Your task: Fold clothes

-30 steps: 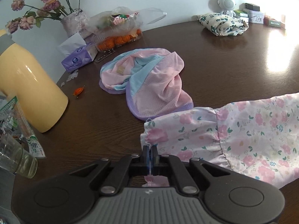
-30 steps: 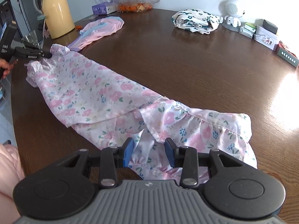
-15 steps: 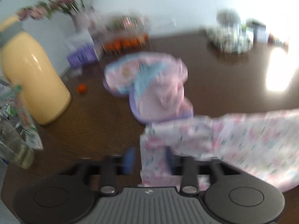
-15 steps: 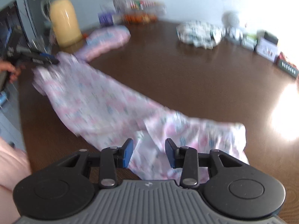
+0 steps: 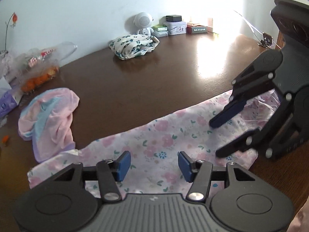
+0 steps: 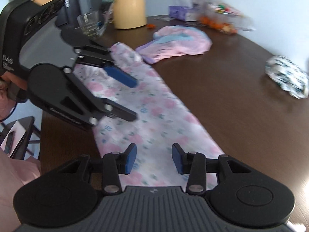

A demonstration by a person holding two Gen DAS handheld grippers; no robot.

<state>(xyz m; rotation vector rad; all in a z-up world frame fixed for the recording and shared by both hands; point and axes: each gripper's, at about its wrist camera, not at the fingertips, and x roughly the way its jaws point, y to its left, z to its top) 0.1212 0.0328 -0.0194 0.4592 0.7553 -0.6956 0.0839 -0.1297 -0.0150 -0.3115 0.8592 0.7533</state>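
From the left wrist view, the floral dress (image 5: 160,139) lies flat on the dark table (image 5: 154,81) as a long band, its long axis running from about 8 o'clock near the frame's lower left up toward 2 o'clock at the right edge. The left gripper (image 5: 154,163) hovers over the band's middle with its jaws spread wide and nothing between them; the cloth passes straight under the gap. At 3 o'clock from it, the right gripper (image 5: 218,139) points in across the same band, its jaws also wide and empty, tips just above the fabric. In the right wrist view the band runs from 6 o'clock, under the right gripper (image 6: 154,159), away to 11 o'clock, where the left gripper (image 6: 135,98) faces in from 10 o'clock. Both grippers sit crosswise to the long axis, near each other and about equally close to the cloth, so neither has a clear advantage. A crumpled pink and blue garment (image 5: 48,121) lies just beside the dress's left end, and a folded blue-flowered garment (image 5: 133,45) sits well apart at 12 o'clock.
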